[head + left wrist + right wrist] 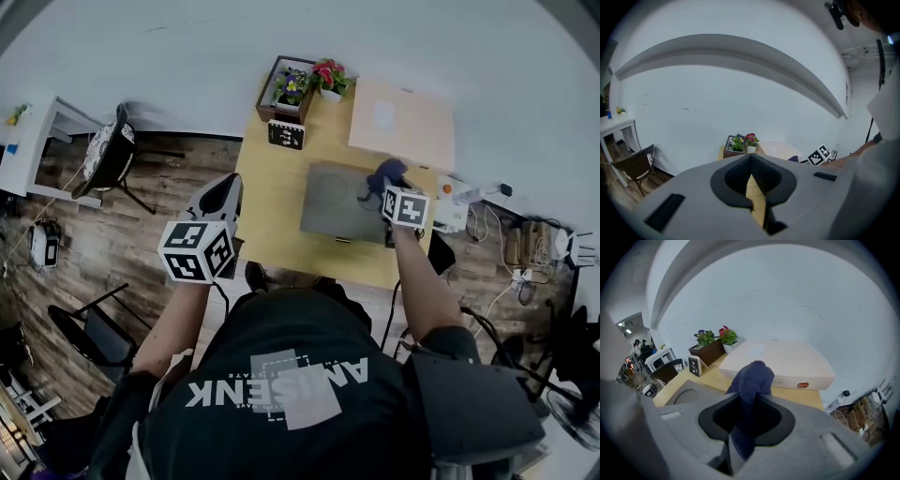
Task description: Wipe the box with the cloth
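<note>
A flat pale-pink box (401,122) lies at the table's far right corner; in the right gripper view the box (787,363) sits just ahead of the jaws. My right gripper (385,193) hovers over the grey mat (337,202), short of the box, shut on a dark blue cloth (386,174). That cloth (752,378) bulges up out of the right gripper (751,395) and hangs below it. My left gripper (229,185) is held off the table's left edge, high above the floor. Seen in its own view, the left gripper (751,159) is shut with nothing in it.
A wooden planter with flowers (298,84) and a small black clock (286,134) stand at the table's far left. A white device (452,201) with cables sits by the right edge. Chairs (108,155) and a white desk (28,141) stand on the wooden floor to the left.
</note>
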`<state>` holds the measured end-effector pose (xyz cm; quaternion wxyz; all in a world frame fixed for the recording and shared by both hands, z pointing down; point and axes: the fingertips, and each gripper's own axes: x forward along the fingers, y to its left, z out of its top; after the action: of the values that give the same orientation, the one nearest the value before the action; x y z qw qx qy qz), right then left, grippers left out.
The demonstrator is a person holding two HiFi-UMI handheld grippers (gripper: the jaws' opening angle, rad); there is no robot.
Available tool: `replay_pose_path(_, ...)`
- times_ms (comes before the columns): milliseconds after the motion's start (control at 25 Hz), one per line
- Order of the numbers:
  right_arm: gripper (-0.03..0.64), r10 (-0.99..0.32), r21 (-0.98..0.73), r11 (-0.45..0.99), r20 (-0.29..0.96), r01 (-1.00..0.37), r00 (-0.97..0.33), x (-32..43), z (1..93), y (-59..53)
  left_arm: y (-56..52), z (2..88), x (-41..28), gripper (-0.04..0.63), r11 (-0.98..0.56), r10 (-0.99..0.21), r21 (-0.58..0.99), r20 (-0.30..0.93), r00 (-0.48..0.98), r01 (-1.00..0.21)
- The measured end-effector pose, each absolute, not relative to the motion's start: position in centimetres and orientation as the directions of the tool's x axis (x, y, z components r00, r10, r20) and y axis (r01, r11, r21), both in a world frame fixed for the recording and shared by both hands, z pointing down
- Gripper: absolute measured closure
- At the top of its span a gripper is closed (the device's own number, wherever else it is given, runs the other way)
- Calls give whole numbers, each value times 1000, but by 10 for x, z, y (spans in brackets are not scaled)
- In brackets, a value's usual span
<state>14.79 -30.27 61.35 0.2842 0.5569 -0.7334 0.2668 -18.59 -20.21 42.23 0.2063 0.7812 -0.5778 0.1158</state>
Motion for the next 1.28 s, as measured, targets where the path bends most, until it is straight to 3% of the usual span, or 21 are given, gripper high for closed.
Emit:
replay_pose_path(560,538,-618,-84,290,745,-953,-253,73,618,-305,-205,423,-232,600,-282,-839,226,413,354,-932)
replay_pose_path(960,538,-573,-88,444,738,-892,-358,-9,623,-302,-190,426,-264,600,-267,-847,191,420,325,-945)
replay_pose_path(1280,538,-624,-1,402,731,-916,-275,-27,623,-301,-169,432,-289,600,-232,-851,184,438,291,-955)
